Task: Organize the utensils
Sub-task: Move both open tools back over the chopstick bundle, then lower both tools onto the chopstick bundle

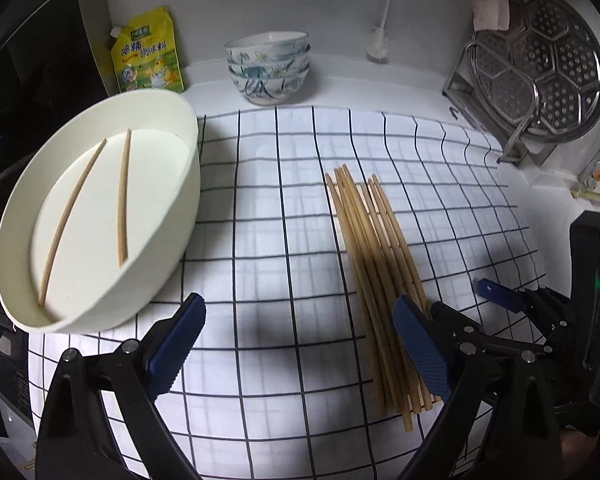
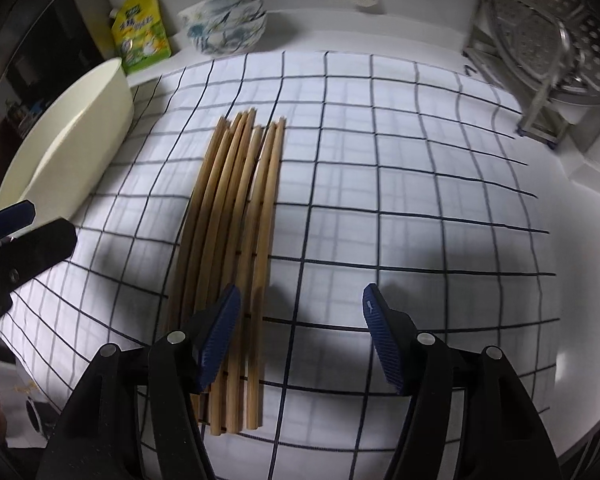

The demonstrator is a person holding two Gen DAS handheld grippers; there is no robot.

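Note:
A bundle of several wooden chopsticks (image 1: 376, 264) (image 2: 228, 220) lies on a checked cloth (image 1: 260, 220) (image 2: 400, 200). Two more chopsticks (image 1: 122, 196) lie apart inside a white round container (image 1: 180, 200) (image 2: 80, 140) at the left. My left gripper (image 1: 300, 340) is open above the cloth, its right finger over the bundle's near end. My right gripper (image 2: 302, 336) is open too, its left finger over the bundle's right side. Nothing is pressed between either pair of pads. Each view shows the other gripper's blue fingertip (image 1: 498, 291) (image 2: 12, 216) at its edge.
Stacked patterned bowls (image 1: 268, 68) (image 2: 224, 28) and a yellow pouch (image 1: 148, 56) (image 2: 142, 32) stand at the back wall. A metal rack with a perforated steamer plate (image 1: 540, 68) (image 2: 540, 40) stands at the back right. A white brush (image 1: 378, 46) hangs behind.

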